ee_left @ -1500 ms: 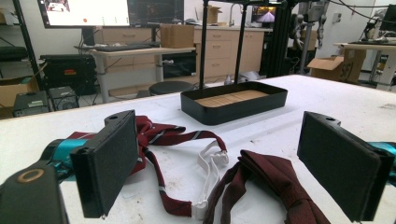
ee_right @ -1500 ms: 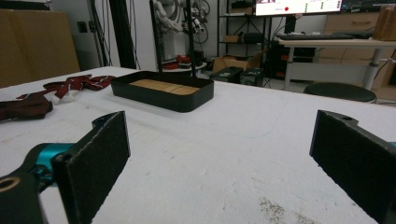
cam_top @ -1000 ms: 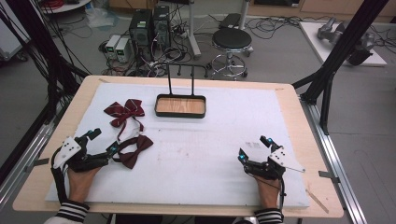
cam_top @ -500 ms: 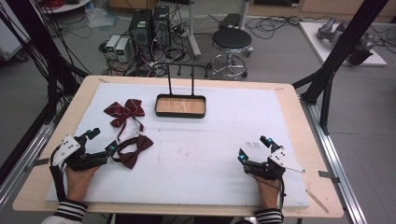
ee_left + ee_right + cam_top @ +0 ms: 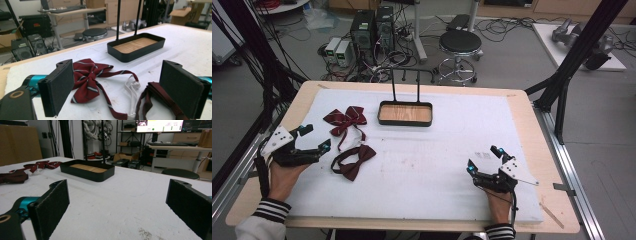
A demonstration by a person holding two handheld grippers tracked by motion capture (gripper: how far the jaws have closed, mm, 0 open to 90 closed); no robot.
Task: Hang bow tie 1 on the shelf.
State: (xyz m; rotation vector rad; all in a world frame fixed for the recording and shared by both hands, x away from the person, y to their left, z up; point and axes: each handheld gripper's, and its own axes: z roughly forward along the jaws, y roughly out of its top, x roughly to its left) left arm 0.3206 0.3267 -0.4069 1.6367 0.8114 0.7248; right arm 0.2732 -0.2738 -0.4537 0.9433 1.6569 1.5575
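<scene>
Left gripper (image 5: pixel 314 144) low on the counter (image 5: pixel 422 165), fingers (image 5: pixel 58 90) wide open, holding nothing, aimed at the two bow ties, probably lining up a grasp. Plain tie (image 5: pixel 353 161) just beside its tips; striped tie (image 5: pixel 344 118) a bit farther, toward the tray (image 5: pixel 405 120). Right gripper (image 5: pixel 486 159) parked well apart, fingers (image 5: pixel 52 206) also wide open and empty, likely idle. White padded cover, scuffed. Lab room: stool (image 5: pixel 460 42), PCs (image 5: pixel 371 25), cables on the floor.

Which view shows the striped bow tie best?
The left gripper view: the striped bow tie lies close between the open jaws, stripes clear. The high view shows it small; the right gripper view shows it far off.
</scene>
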